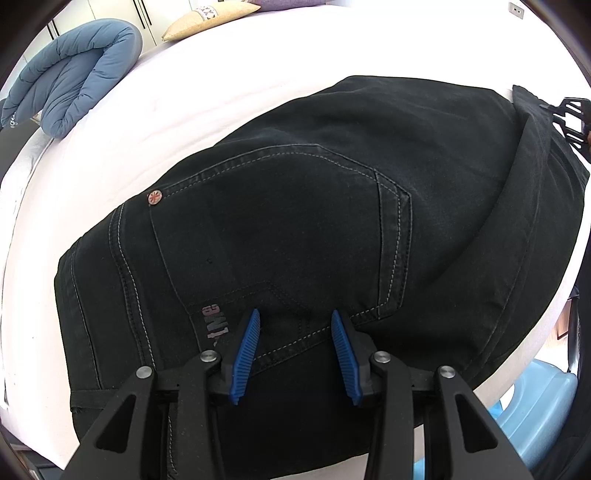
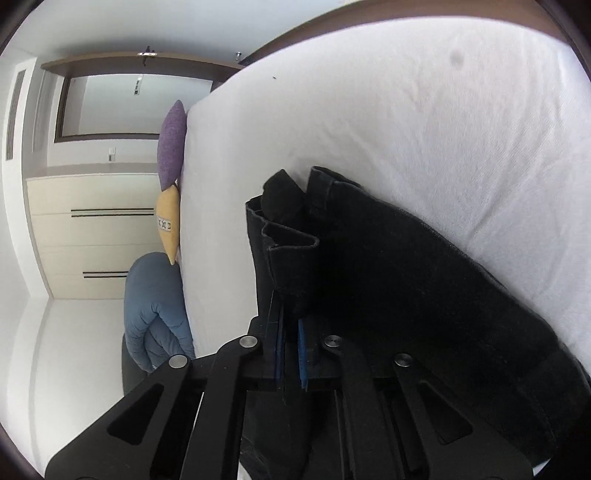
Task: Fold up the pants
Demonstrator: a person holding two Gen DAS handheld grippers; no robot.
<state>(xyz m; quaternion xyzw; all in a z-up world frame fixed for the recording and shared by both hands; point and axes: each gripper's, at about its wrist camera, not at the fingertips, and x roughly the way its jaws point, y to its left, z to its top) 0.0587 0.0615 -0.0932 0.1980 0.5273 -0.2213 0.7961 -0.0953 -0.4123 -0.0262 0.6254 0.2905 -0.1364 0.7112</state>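
Black denim pants [image 1: 295,221] folded on white bed [image 1: 110,155], back pocket up. Left gripper [image 1: 295,354] jaws part open over waistband, nothing clamped. Right gripper [image 2: 291,354] jaws closed on pant-leg hem.

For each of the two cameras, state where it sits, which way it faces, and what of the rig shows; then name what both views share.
Left wrist: on the left claw, looking steeply down at the black pants on the white bed; blue pads apart, resting on the cloth.
Right wrist: on the right claw, rolled sideways, looking along the bed toward a wardrobe; pads closed on a pant-leg hem.
Shared: pants, bed, blue jacket, tan pillow, purple pillow.
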